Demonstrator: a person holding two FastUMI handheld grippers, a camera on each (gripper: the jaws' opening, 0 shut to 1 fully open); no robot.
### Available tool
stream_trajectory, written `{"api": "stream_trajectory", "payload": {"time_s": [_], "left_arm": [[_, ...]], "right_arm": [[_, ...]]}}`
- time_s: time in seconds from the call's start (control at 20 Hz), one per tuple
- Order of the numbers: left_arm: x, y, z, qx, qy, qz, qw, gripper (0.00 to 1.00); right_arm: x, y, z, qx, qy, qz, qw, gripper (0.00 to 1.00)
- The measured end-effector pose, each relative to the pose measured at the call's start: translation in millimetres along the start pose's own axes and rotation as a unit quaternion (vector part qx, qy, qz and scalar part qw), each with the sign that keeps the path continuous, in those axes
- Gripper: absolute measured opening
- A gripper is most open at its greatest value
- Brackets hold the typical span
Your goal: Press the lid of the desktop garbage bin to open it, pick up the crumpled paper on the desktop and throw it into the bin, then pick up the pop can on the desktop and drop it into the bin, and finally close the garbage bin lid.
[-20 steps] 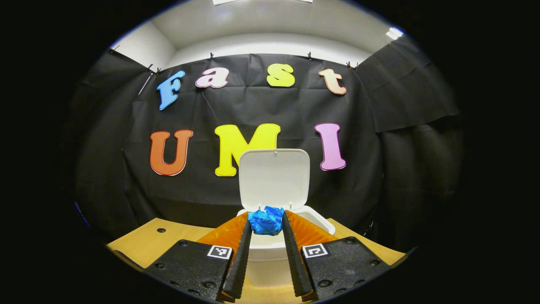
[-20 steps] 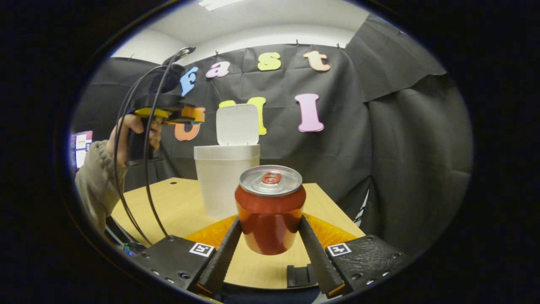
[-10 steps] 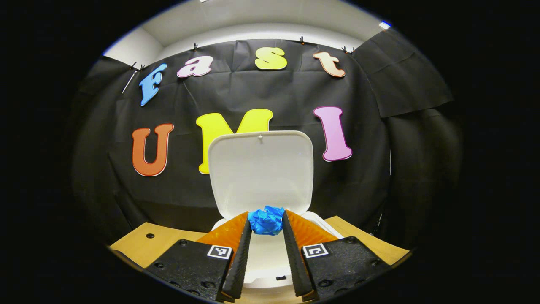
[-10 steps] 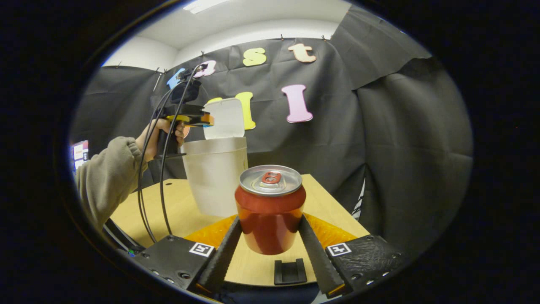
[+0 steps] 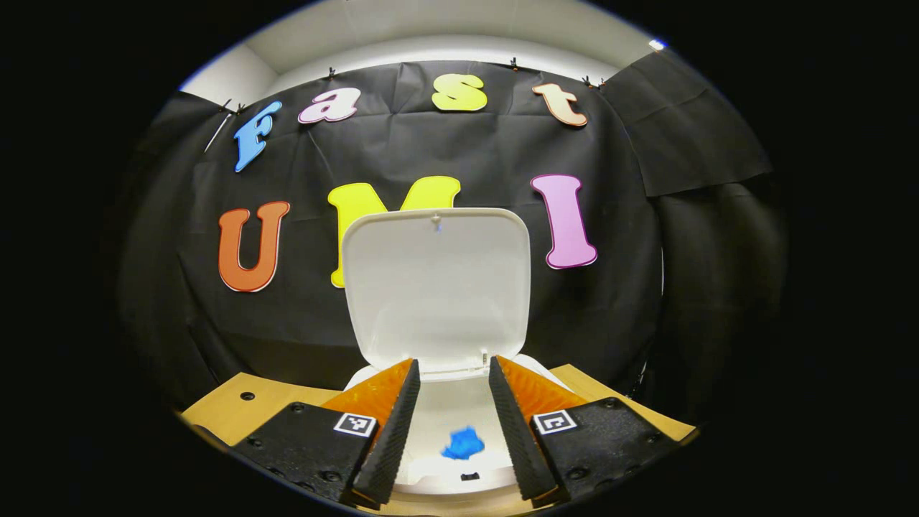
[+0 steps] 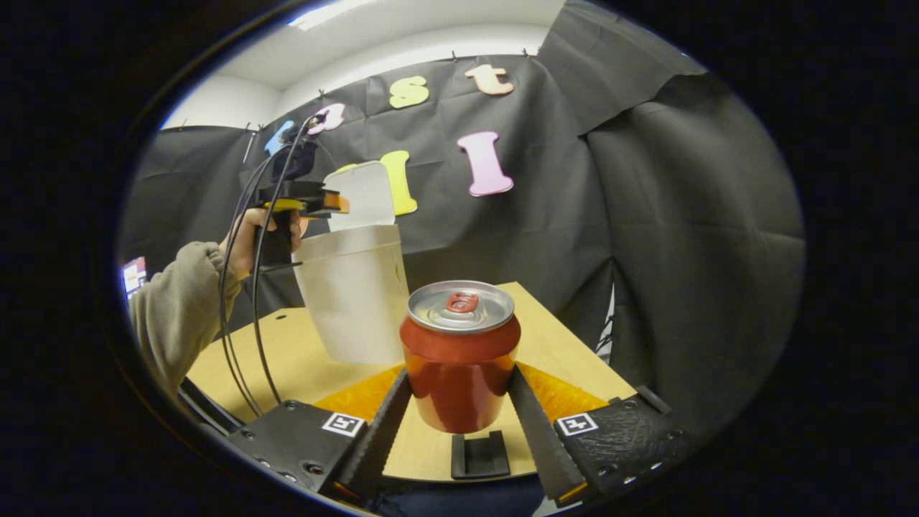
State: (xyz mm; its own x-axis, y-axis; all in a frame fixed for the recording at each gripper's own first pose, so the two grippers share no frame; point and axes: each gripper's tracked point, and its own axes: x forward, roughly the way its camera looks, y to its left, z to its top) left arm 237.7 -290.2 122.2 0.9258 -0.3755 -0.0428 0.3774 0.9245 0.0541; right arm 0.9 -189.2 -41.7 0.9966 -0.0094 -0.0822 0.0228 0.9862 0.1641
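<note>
White plastic is what we meet first in the left gripper view: the garbage bin (image 5: 445, 431) stands on the wooden counter (image 5: 237, 413) with its lid (image 5: 436, 287) swung up and standing open at the far side. Our left gripper (image 5: 449, 431) hovers above the bin's mouth with its fingers spread apart and nothing between them. Below that gap, the blue crumpled paper (image 5: 463, 444) lies down inside the bin, apart from both fingers.

In the right gripper view, the red pop can (image 6: 460, 359) stands upright between the two fingers of our right gripper (image 6: 459, 402). Both fingers press against the can's sides, so the gripper is clamped on it. We cannot tell whether the can's base touches the counter (image 6: 316, 359).

Farther off to the left in the same view, the bin (image 6: 355, 291) stands on the counter with its lid (image 6: 362, 194) raised. A hand (image 6: 248, 240) in a grey-green sleeve (image 6: 176, 309) holds the left gripper (image 6: 305, 205) just above the bin's near left rim, and black cables (image 6: 248, 316) hang down from it toward the counter edge.
</note>
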Motion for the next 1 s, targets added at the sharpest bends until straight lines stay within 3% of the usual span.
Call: {"api": "stream_trajectory", "payload": {"time_s": [0.05, 0.2, 0.35, 1.0], "left_arm": [[-2, 1, -3, 0.002, 0.003, 0.001, 1.0, 0.73], [-14, -1, -4, -0.007, 0.0, -0.019, 1.0, 0.77], [-35, 12, -7, -0.013, -0.003, -0.012, 1.0, 0.85], [-168, 101, -71, 0.003, -0.013, 0.058, 0.998, 0.88]], "right_arm": [[0, 1, -1, -0.002, 0.002, 0.001, 1.0, 0.81], [1, 2, -1, -0.001, -0.003, 0.002, 1.0, 0.82], [4, 4, -4, -0.006, -0.002, -0.001, 1.0, 0.82], [21, 34, -11, -0.037, 0.008, 0.001, 0.999, 0.81]]}}
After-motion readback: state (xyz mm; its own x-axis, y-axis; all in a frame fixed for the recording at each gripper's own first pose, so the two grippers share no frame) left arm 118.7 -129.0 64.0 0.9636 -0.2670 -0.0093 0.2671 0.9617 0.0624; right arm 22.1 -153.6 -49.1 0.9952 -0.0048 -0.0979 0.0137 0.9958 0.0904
